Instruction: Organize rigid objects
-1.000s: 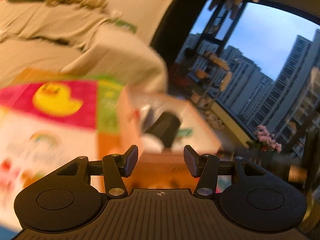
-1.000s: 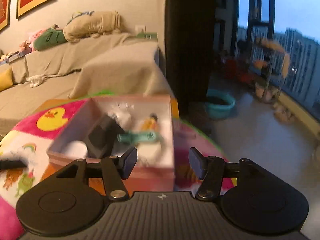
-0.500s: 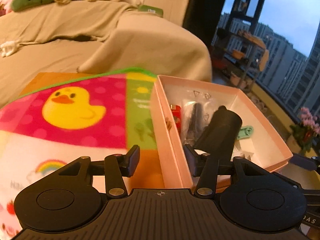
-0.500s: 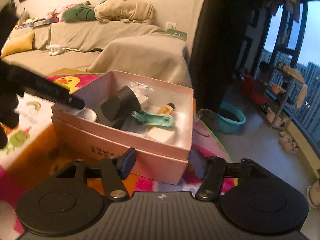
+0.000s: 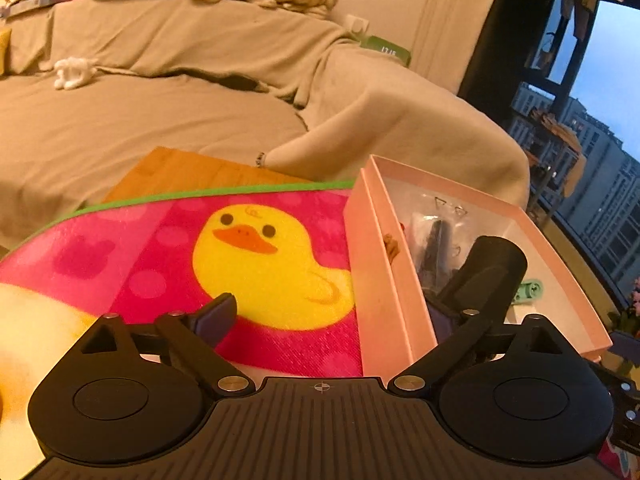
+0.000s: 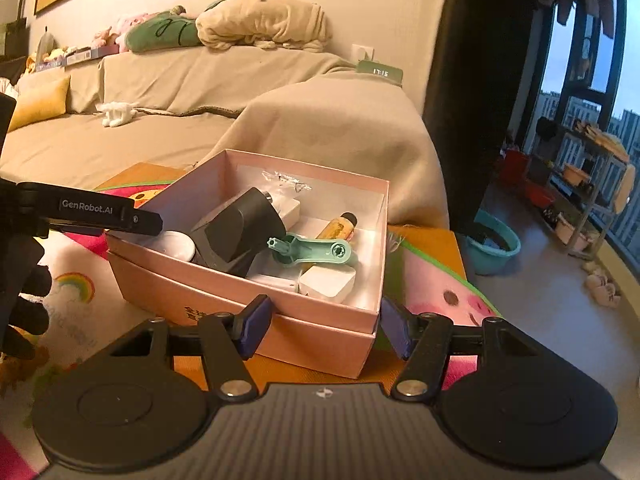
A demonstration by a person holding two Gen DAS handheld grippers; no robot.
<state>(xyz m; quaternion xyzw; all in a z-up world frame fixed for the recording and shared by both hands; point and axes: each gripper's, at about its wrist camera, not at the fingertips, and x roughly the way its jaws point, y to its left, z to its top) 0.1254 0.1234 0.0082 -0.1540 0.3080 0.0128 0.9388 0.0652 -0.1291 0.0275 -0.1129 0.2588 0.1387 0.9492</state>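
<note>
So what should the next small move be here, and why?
Probably close the right tool on the near wall of the pink cardboard box: its open fingers straddle that wall, while the left tool, also open, straddles the opposite wall, so both seem set to lift it.

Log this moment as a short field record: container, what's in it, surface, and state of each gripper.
container: pink box, lid off, on the table
contents: black cylinder leaning inside, teal plastic tool, amber bottle, white blocks, clear plastic bag
surface: colourful mat with a yellow duck
left gripper: open, holds nothing, jaws straddle the box's left wall
right gripper: open, holds nothing, jaws either side of the box's near corner
background: covered sofa
</note>
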